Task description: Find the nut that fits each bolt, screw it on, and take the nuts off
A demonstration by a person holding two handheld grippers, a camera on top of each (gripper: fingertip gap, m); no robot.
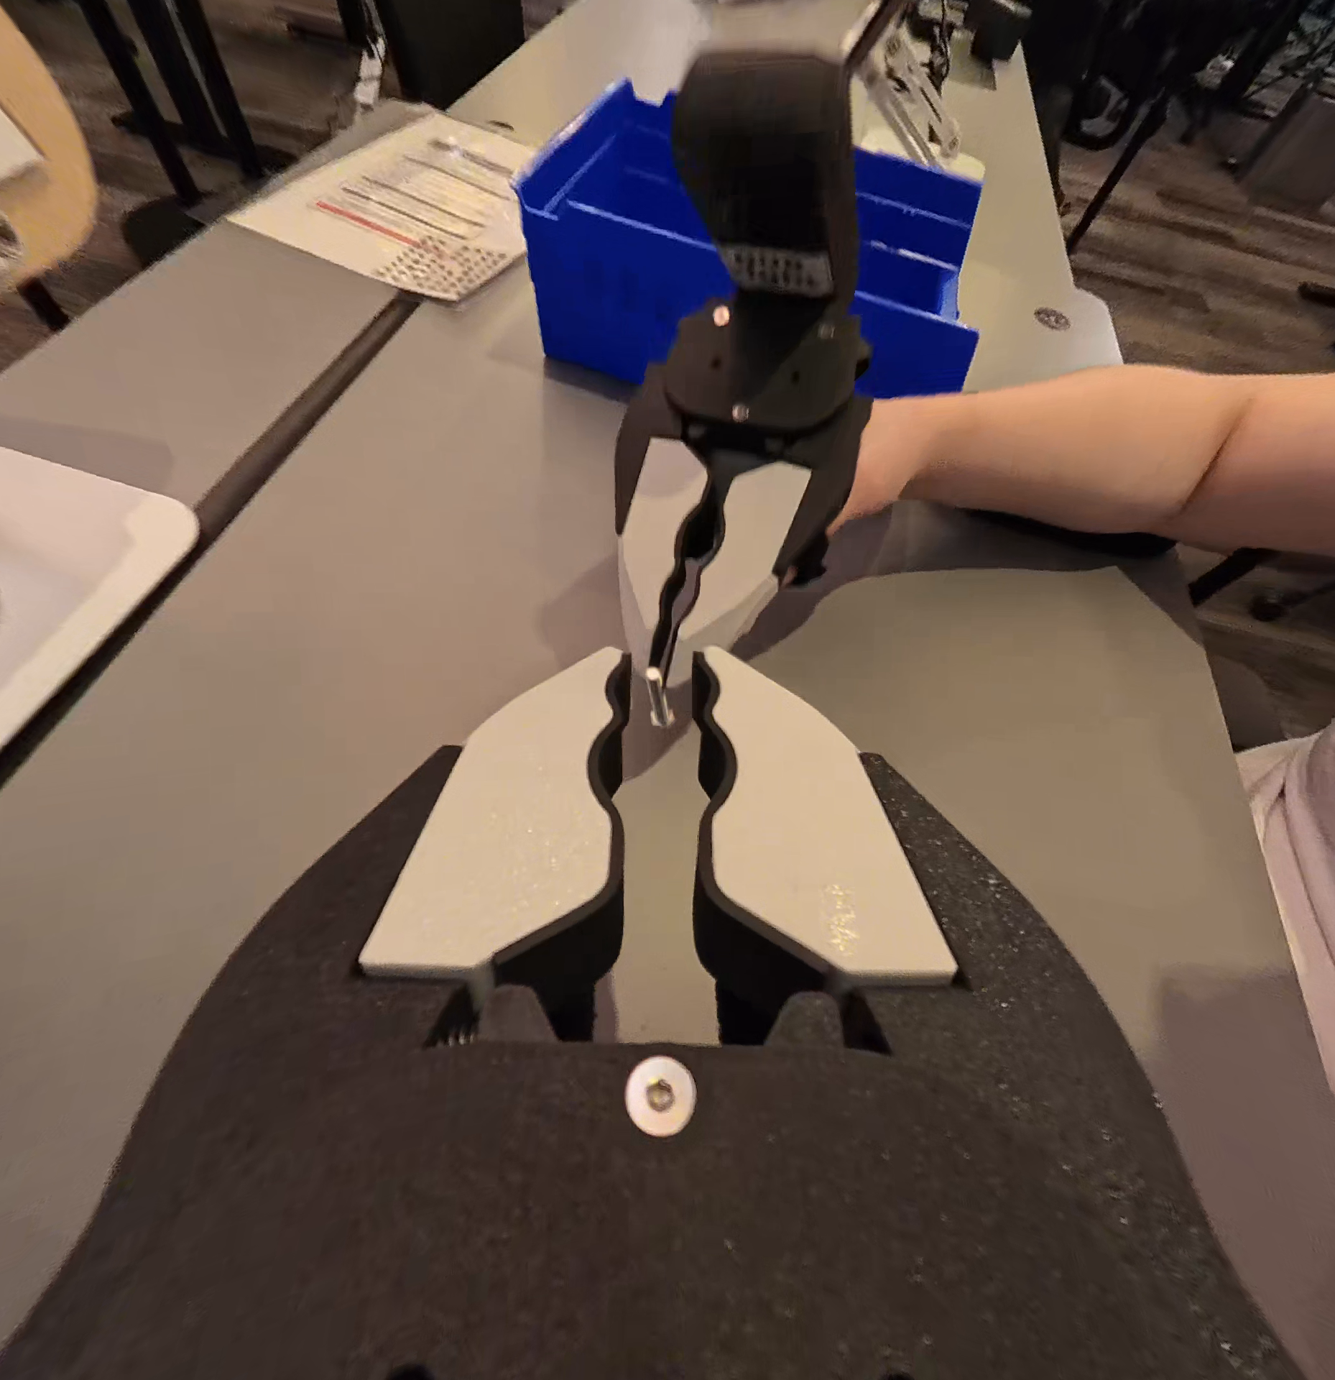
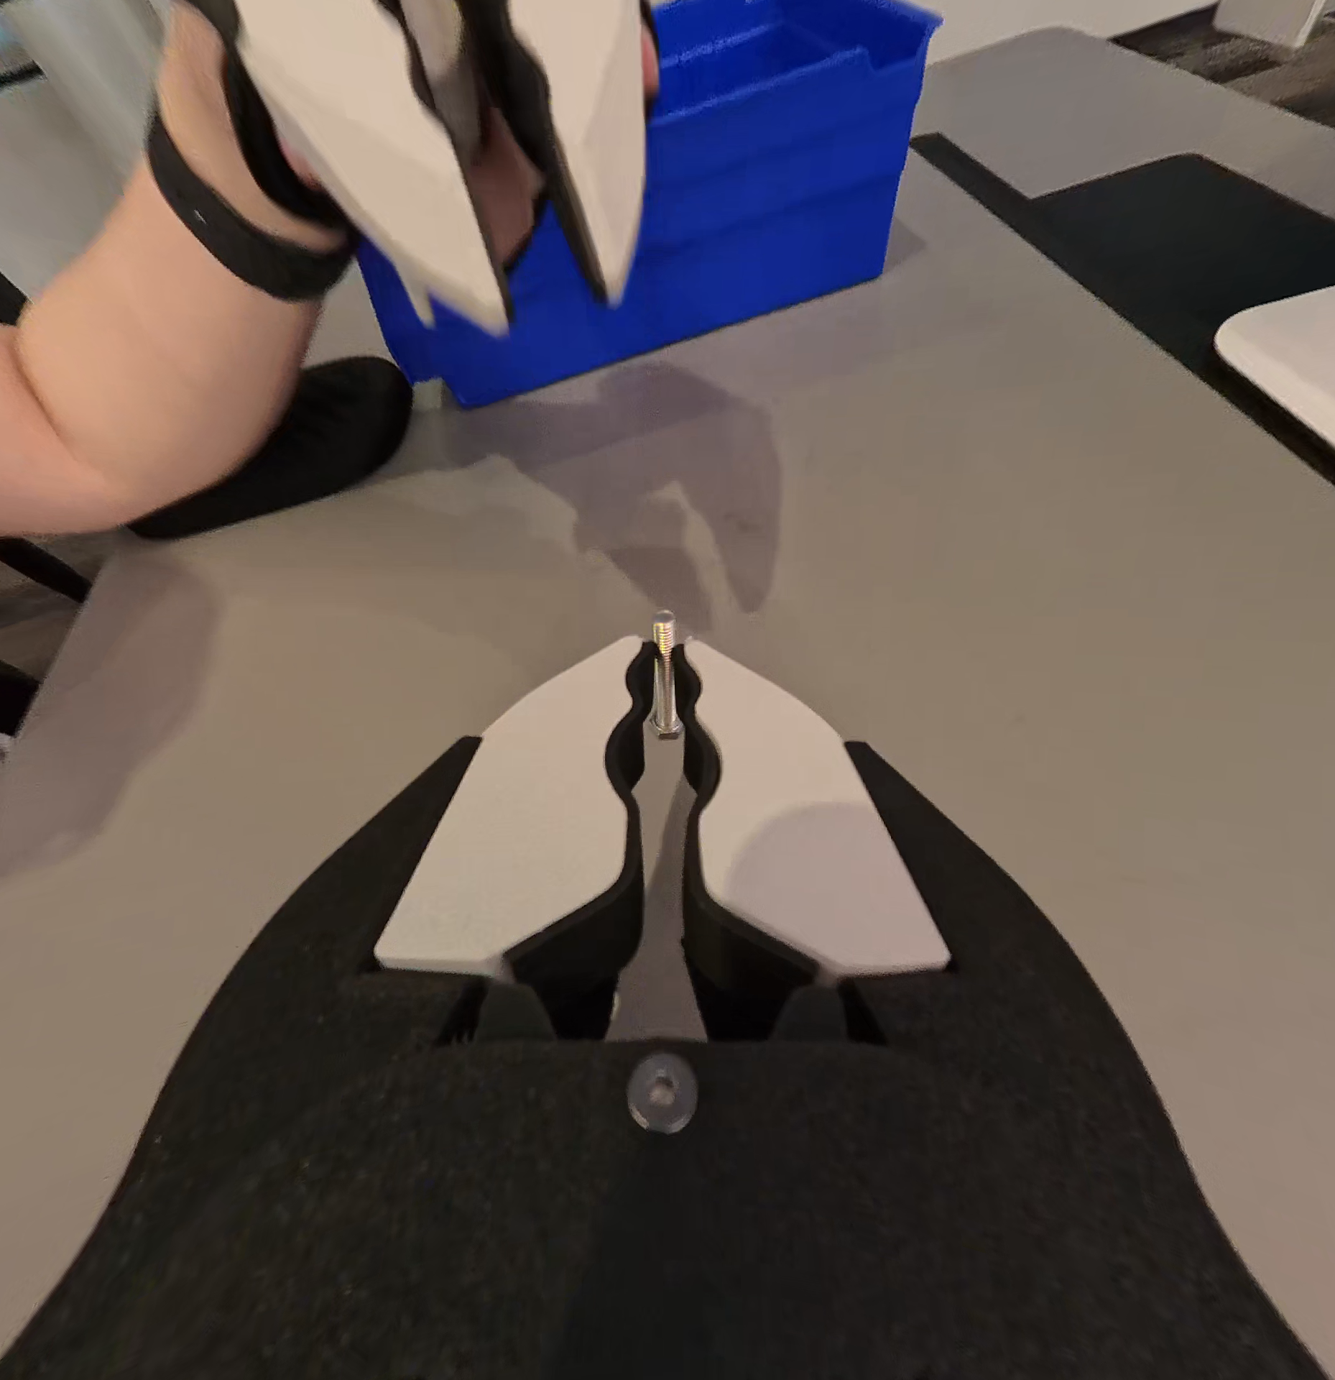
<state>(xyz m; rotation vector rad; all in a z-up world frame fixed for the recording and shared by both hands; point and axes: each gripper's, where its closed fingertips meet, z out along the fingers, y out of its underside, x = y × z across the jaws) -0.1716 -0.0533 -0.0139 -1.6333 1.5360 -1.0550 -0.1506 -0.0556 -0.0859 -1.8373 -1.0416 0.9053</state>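
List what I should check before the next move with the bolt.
1. Hold on the bolt by the right gripper: ok, pinched at the tips.
2. State of the left gripper: ok, open, gripping nothing.
3. Any nut on the bolt: not ok, thread bare.
4. Spare nut to pick: cannot tell, none in view; blue bin contents unclear.
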